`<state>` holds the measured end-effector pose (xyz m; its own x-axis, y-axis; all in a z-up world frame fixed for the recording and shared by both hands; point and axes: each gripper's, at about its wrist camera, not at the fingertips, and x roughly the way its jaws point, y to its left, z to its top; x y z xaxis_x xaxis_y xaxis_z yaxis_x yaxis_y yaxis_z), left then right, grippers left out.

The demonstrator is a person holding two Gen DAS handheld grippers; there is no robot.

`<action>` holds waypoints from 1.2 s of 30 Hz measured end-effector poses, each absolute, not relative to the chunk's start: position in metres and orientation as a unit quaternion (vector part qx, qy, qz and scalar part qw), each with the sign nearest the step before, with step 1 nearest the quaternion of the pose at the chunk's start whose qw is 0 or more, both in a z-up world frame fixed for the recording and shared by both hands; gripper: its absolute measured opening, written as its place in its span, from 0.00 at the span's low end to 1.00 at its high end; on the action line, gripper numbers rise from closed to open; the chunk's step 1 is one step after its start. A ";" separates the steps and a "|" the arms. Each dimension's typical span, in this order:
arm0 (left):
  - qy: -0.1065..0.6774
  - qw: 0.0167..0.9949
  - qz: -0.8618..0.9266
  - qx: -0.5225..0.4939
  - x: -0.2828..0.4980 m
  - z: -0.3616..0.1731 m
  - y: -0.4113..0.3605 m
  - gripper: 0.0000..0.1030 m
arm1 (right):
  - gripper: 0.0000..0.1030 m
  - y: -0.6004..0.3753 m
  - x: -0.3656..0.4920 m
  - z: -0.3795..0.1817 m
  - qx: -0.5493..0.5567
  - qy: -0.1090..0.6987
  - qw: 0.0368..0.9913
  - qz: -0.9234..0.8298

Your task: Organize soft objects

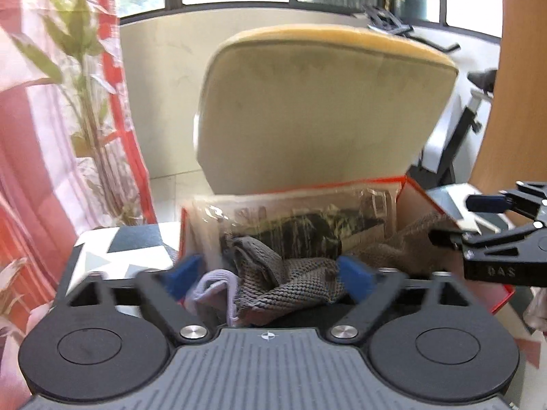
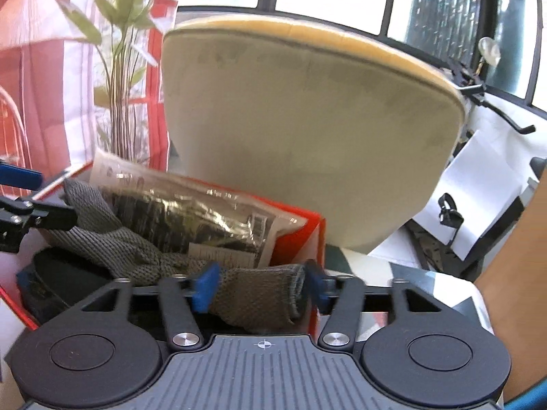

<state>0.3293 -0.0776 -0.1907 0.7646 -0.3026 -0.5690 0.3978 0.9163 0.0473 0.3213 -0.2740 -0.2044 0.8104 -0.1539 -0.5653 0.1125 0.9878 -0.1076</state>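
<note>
Left wrist view: the left gripper (image 1: 270, 278) is spread wide, pads clear of the grey knit cloth (image 1: 290, 285) slumped between them at 6 o'clock, inside the red box (image 1: 415, 184). A plastic packet (image 1: 301, 218) stands behind it at 12.

Right wrist view: the right gripper (image 2: 259, 288) is partly spread around one end of that cloth, not squeezing. Looks dropped in; tidying may remain.

Left claw (image 1: 270, 275) and right claw (image 2: 259, 287) agape.
</note>
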 end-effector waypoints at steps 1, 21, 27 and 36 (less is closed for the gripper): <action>0.284 0.938 -0.185 0.078 0.326 -0.186 -0.075 0.98 | 0.72 -0.274 0.316 -0.199 -0.030 0.296 0.952 -0.072; 0.248 0.958 -0.139 0.019 0.238 -0.113 -0.032 1.00 | 1.00 -0.238 0.217 -0.102 0.053 0.253 0.963 -0.076; 0.226 0.967 -0.114 0.034 0.199 -0.090 -0.029 1.00 | 1.00 -0.226 0.172 -0.072 0.067 0.235 0.966 -0.082; 0.206 0.973 -0.100 0.041 0.138 -0.062 -0.023 1.00 | 1.00 -0.211 0.104 -0.036 0.068 0.207 0.971 -0.102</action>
